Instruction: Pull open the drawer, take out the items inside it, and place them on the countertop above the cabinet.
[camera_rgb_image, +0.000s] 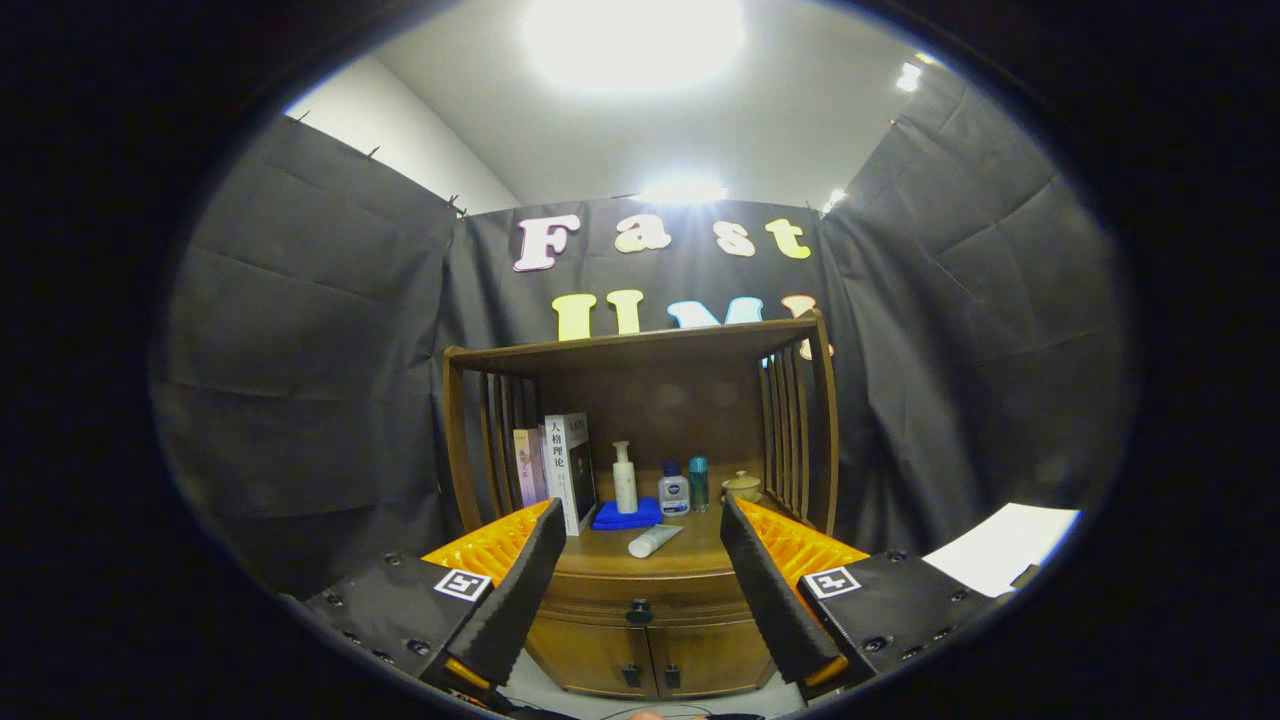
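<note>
A wooden cabinet (640, 600) is seen at the lower centre of the frame, well beyond the fingers. Its drawer (640, 598) is shut, just under the desk (690, 555), and is judged stiff and fairly heavy, sliding straight out. The small dark knob (639, 611) at the drawer's middle is the place to be gripped; it looks hard and possibly slippery. The gripper (640, 590) is spread wide, and nothing is held.

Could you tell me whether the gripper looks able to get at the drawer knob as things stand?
Probably yes. The gripper is open, and the drawer knob sits between its fingers, some way beyond them on the closed drawer. Nothing stands between them, so moving straight forward should reach it.
</note>
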